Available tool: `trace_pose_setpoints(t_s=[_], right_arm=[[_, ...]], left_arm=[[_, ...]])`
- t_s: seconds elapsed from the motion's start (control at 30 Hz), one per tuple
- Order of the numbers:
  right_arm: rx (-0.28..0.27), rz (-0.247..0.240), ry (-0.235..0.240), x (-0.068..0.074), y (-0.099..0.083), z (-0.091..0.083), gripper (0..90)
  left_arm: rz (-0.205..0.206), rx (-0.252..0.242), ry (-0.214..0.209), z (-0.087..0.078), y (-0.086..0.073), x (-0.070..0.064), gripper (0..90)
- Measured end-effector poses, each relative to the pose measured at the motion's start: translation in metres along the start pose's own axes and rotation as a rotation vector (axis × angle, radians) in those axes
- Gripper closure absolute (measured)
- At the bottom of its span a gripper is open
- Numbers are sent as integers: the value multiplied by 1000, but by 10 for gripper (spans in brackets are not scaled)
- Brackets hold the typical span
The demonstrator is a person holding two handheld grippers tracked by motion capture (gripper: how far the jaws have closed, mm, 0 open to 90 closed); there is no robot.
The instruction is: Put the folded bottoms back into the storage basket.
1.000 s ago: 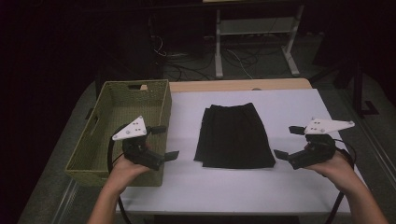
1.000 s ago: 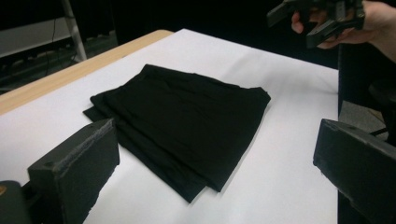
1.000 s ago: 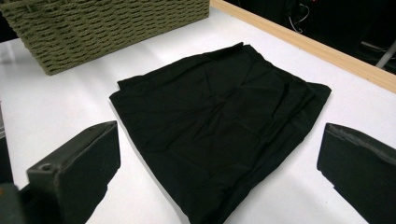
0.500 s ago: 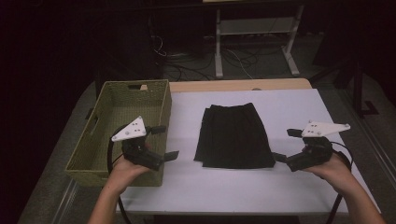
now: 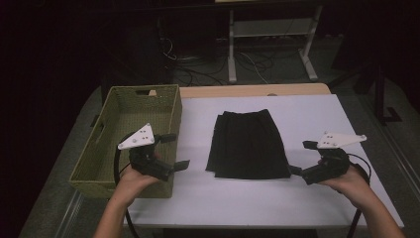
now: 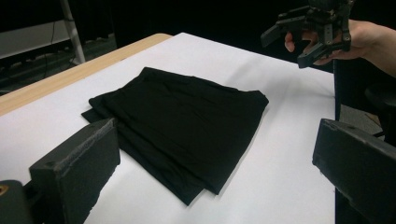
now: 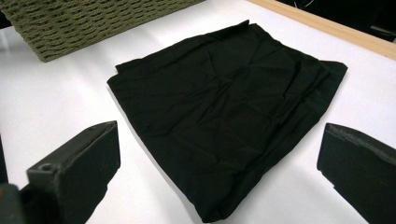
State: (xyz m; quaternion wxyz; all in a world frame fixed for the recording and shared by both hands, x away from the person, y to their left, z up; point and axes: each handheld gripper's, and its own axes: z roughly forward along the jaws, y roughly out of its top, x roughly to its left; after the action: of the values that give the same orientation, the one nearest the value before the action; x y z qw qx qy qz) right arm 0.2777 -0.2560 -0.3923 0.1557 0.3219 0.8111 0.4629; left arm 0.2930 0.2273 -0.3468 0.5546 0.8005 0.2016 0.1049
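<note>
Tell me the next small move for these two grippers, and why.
Probably bring the right gripper in to the near right corner of the flat black pleated cloth. Both it and the left gripper are open and empty, flanking the cloth, and the woven green basket stands empty.

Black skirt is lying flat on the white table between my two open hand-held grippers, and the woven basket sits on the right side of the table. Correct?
One thing is wrong: the woven basket sits at the left side of the white table, by the left hand-held gripper, as the high view shows. The rest holds: the black skirt lies flat between the left and the right hand-held gripper, both open.
</note>
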Motion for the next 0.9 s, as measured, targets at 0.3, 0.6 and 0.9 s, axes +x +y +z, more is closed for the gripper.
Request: trace_pose_setpoints(t_s=[0.3, 0.6, 0.9], right_arm=[[19, 11, 6, 0, -8, 6, 0], [42, 15, 17, 2, -13, 13, 0], [92, 21, 32, 3, -19, 25, 0]], left_arm=[[-2, -1, 0, 0, 0, 0, 6], [-2, -1, -1, 0, 0, 0, 6], [-4, 1, -2, 0, 0, 0, 6]])
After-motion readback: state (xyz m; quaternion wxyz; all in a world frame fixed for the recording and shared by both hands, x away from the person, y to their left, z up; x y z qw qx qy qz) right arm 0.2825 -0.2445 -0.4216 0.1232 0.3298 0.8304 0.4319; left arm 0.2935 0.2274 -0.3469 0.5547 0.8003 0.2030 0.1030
